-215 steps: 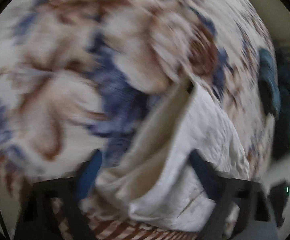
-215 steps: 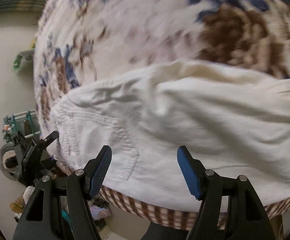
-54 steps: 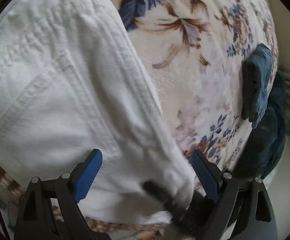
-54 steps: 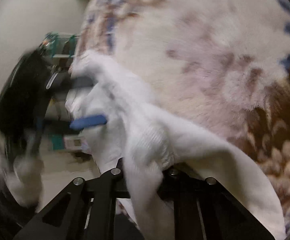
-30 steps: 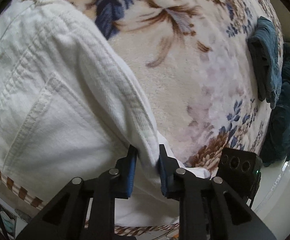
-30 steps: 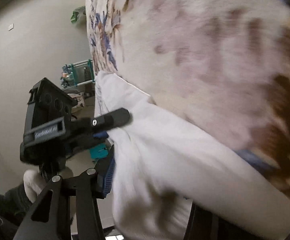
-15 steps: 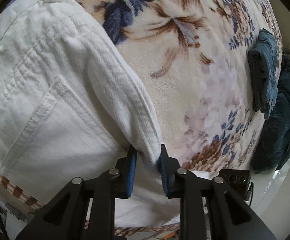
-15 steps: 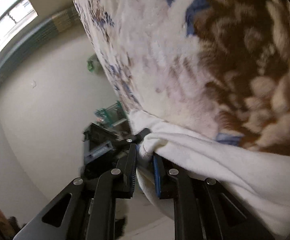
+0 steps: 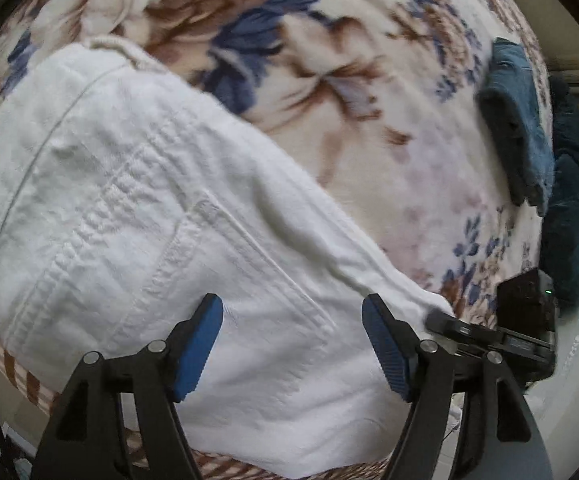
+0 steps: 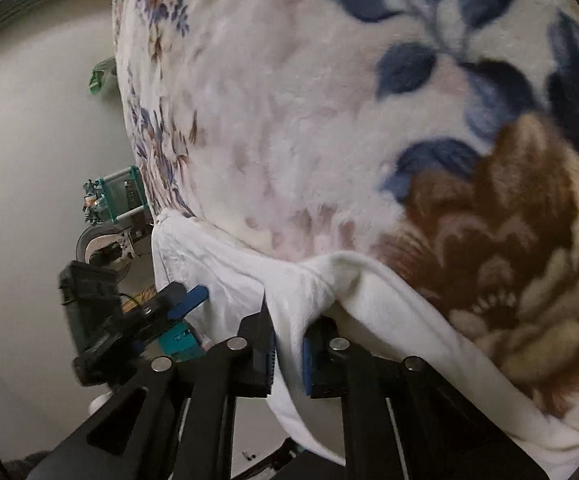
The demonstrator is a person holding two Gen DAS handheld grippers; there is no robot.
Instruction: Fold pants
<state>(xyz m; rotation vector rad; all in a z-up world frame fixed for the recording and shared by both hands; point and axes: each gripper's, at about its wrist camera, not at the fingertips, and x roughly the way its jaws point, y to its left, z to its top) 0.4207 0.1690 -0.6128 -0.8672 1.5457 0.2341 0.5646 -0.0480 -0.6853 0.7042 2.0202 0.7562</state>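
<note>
White pants (image 9: 129, 220) lie folded on a floral blanket (image 9: 369, 120) near the bed's front edge, back pocket up. My left gripper (image 9: 291, 344) hovers over the pocket area; its jaws are opening and its blue pads stand apart, off the cloth. In the right wrist view, my right gripper (image 10: 289, 356) pinches a raised fold of the pants (image 10: 369, 280) at their edge, its jaws still closing on the cloth. The right gripper (image 9: 441, 320) also shows in the left wrist view, at the pants' right corner. One blue finger of the left gripper (image 10: 193, 298) shows beside the pants.
Folded dark blue jeans (image 9: 517, 128) and a dark teal heap of clothes (image 9: 573, 220) lie at the blanket's right side. A brown checked sheet (image 9: 21, 368) marks the bed's edge. Beyond it are pale floor and a teal rack (image 10: 117, 196).
My left gripper has let go of the pants' fold and opened wide. My right gripper has shut on the pants' edge and swung along the bed's side.
</note>
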